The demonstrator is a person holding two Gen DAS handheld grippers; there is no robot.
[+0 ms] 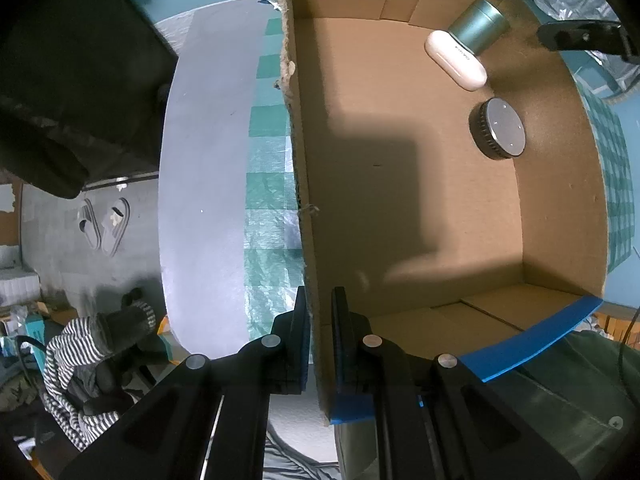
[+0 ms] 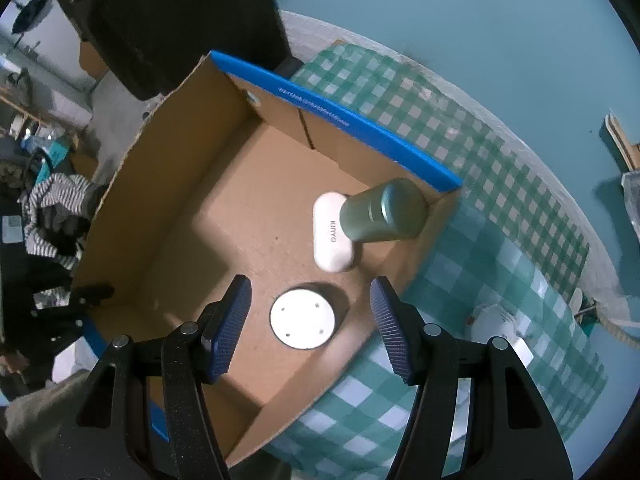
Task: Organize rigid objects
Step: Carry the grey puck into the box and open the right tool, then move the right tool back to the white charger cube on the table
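Note:
An open cardboard box (image 1: pixel 420 208) (image 2: pixel 224 216) with blue-taped edges stands on a green checked cloth. Inside lie a round disc (image 1: pixel 500 128) (image 2: pixel 303 318), a white oblong case (image 1: pixel 456 60) (image 2: pixel 332 236) and a green cylindrical tin (image 1: pixel 478 28) (image 2: pixel 384 212) in the corner. My left gripper (image 1: pixel 320 320) is shut on the box's torn side wall, pointing straight down. My right gripper (image 2: pixel 310 312) hovers open above the disc, which shows between the fingers below them, apart from the pads. In the left wrist view the right gripper's tip (image 1: pixel 580 36) shows at the upper right.
The checked cloth (image 2: pixel 480 184) covers a round table with a white rim (image 1: pixel 200 200). White objects (image 2: pixel 504 332) lie on the cloth right of the box. A dark chair (image 1: pixel 80 80), slippers (image 1: pixel 104 224) and striped clothing (image 1: pixel 80 360) are on the floor at left.

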